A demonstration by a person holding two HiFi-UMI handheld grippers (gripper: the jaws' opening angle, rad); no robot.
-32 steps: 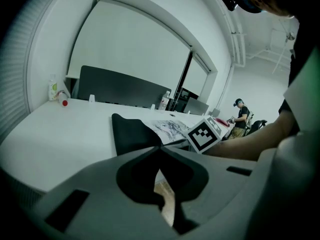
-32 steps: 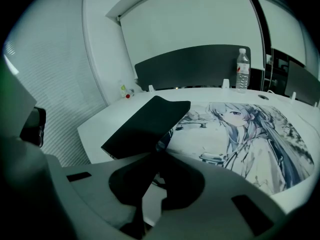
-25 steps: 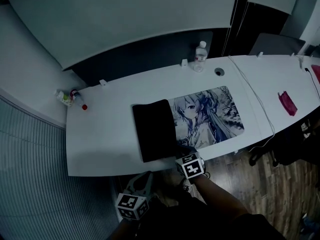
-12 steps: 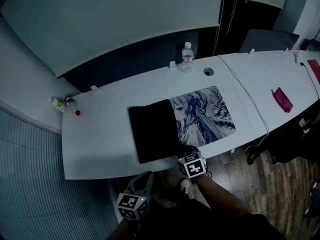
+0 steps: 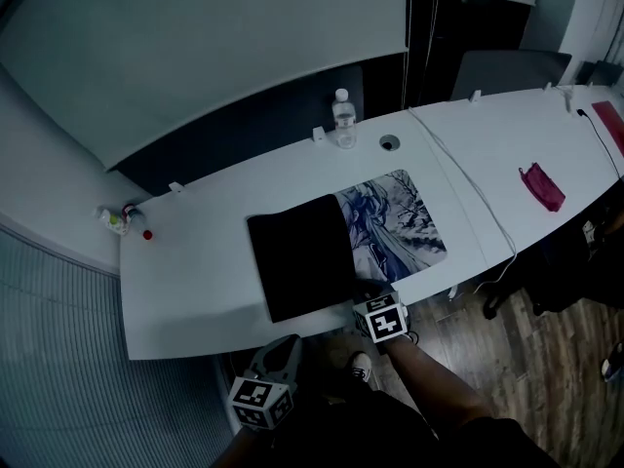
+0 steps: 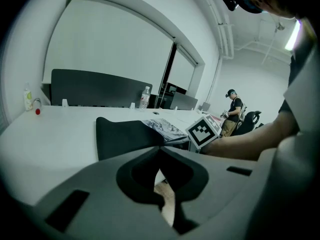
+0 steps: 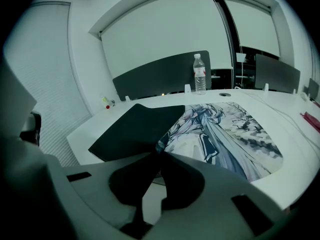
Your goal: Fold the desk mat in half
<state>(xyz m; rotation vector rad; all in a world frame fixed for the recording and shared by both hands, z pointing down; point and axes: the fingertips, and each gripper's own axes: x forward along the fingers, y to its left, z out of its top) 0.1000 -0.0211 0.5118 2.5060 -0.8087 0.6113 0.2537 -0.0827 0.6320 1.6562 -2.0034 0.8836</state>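
The desk mat lies on the white table (image 5: 195,271), partly folded. Its black underside flap (image 5: 297,256) covers the left part, and the printed face (image 5: 400,227) shows on the right. My right gripper (image 5: 369,297) sits at the table's near edge, shut on the flap's near corner (image 7: 159,149). In the right gripper view the black flap (image 7: 135,126) lies over the print (image 7: 225,134). My left gripper (image 5: 284,347) hangs below the table's near edge, shut, with nothing in it. Its view shows the flap (image 6: 122,134) and the right gripper's marker cube (image 6: 204,130).
A water bottle (image 5: 342,117) stands at the table's far edge beside a cable hole (image 5: 389,142). A white cable (image 5: 468,193) crosses the table right of the mat, a pink item (image 5: 541,185) beyond it. Small bottles (image 5: 117,220) stand far left. A person (image 6: 232,111) stands in the background.
My right gripper has moved right with the mat's corner. The black flap now covers more of the print. The left gripper has drifted a little along below the table edge.
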